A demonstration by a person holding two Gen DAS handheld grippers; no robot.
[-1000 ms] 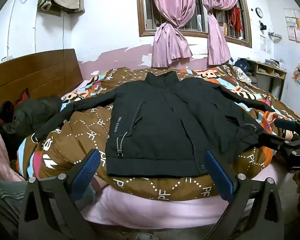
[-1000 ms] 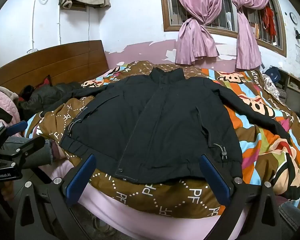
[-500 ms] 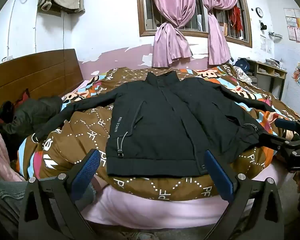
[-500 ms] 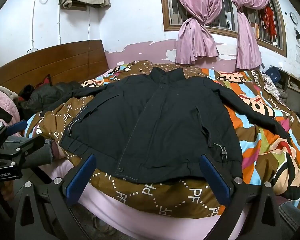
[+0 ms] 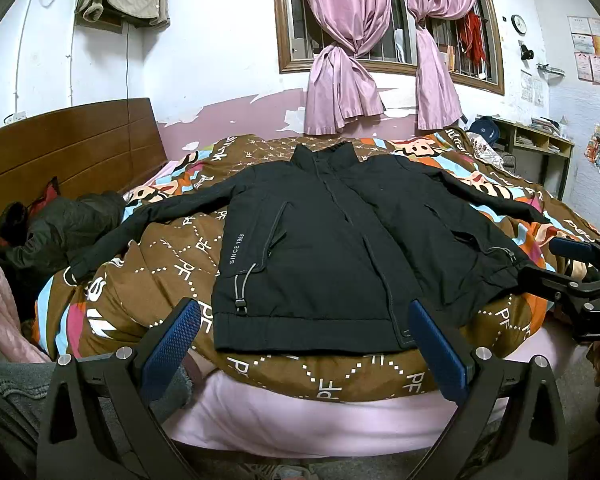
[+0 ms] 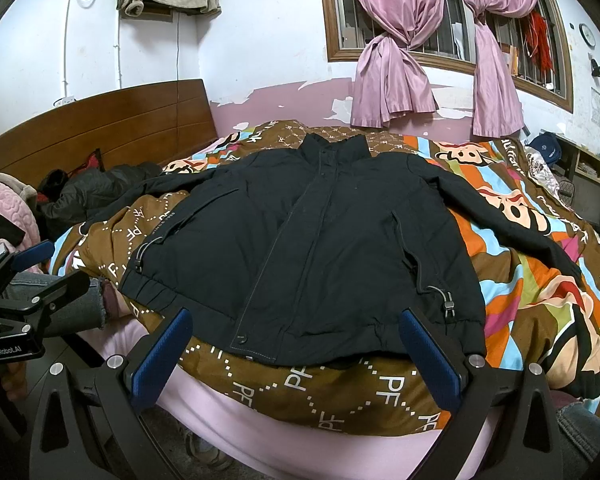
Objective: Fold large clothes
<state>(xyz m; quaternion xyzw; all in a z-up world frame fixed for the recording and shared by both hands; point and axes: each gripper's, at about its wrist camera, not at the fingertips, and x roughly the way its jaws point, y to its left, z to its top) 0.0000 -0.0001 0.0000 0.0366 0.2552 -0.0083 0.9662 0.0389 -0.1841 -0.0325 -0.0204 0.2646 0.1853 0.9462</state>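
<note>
A bedroom with white and pink walls, a barred window hung with tied pink curtains point(image 5: 340, 80), and a wooden headboard point(image 5: 68, 148) frames the scene. The bed point(image 5: 320, 420) fills most of both views, covered by a brown quilt point(image 5: 152, 280) printed with "PF" in dotted diamonds and bright cartoon panels toward the far side.

On the quilt lies the black jacket point(image 5: 320, 256), front up, closed down the middle, collar toward the window and hem at the near edge of the bed. Both sleeves stretch out sideways. No fold shows anywhere in it, so the task looks to be at its very start: the garment is spread, and the sleeves and body are all left to fold.

A dark padded garment point(image 5: 68, 224) is heaped near the headboard.

The left hand-held gripper point(image 5: 306, 350) hovers before the hem with its jaws wide apart and nothing between them. The right hand-held gripper point(image 6: 296, 356) is likewise spread wide and empty, just short of the hem.

Readable writing: "SINCE 1968" runs up the jacket's side panel, and "GenRobot.AI" is on the left gripper's body in the right wrist view.
</note>
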